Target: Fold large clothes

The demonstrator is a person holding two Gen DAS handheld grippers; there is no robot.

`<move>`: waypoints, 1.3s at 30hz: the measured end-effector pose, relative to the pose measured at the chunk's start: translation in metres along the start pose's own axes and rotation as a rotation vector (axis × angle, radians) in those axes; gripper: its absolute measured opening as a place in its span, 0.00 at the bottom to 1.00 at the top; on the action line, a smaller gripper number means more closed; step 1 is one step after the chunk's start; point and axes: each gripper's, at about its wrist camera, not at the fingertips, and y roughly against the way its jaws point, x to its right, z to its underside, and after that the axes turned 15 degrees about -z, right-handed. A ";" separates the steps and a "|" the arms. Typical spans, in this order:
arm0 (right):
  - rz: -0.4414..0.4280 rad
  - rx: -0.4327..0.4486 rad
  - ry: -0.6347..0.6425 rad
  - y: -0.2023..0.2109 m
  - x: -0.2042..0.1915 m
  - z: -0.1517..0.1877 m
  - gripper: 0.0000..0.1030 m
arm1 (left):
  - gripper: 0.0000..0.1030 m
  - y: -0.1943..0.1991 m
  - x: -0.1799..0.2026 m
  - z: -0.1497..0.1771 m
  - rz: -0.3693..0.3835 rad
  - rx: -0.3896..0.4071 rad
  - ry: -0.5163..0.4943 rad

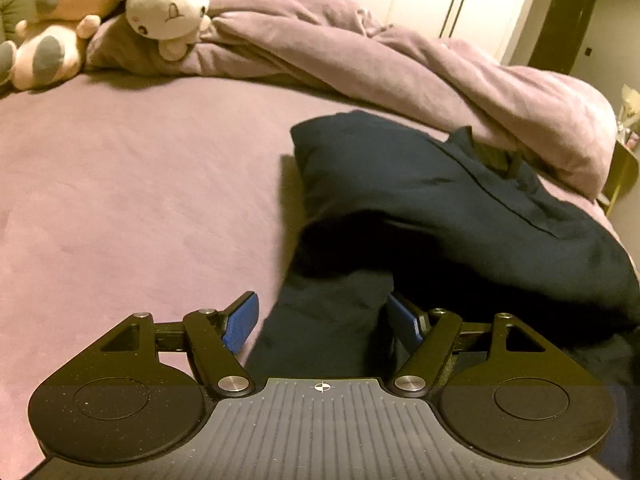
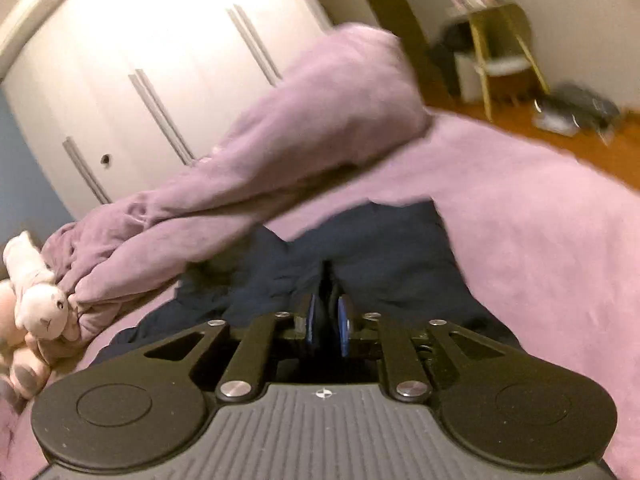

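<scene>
A large dark navy garment [image 1: 420,200] lies bunched on the purple bed sheet [image 1: 140,200], right of centre in the left wrist view. My left gripper [image 1: 324,320] is open, its blue pads [image 1: 240,326] on either side of a hanging fold of the garment, not pinching it. In the right wrist view the same garment [image 2: 380,256] lies below the camera. My right gripper [image 2: 329,320] is shut on a fold of the navy fabric, which rises between the blue pads [image 2: 343,326].
A rumpled purple duvet [image 1: 400,60] lies along the far side of the bed. Two plush toys [image 1: 120,12] sit at the far left. White wardrobe doors [image 2: 160,60] stand behind. A gold-legged stand [image 2: 504,44] and wooden floor [image 2: 580,148] lie past the bed's edge.
</scene>
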 end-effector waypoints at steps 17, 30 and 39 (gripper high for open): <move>-0.268 -0.180 -0.438 -0.032 0.047 0.057 0.32 | 0.75 -0.011 0.011 -0.001 -0.036 -0.019 -0.025; -0.186 -0.012 0.006 -0.006 -0.006 -0.009 0.11 | 0.78 -0.021 0.015 -0.015 -0.066 -0.043 -0.054; -0.118 -0.046 -0.288 -0.019 0.076 -0.004 0.20 | 0.80 -0.025 0.015 -0.013 -0.050 -0.068 -0.060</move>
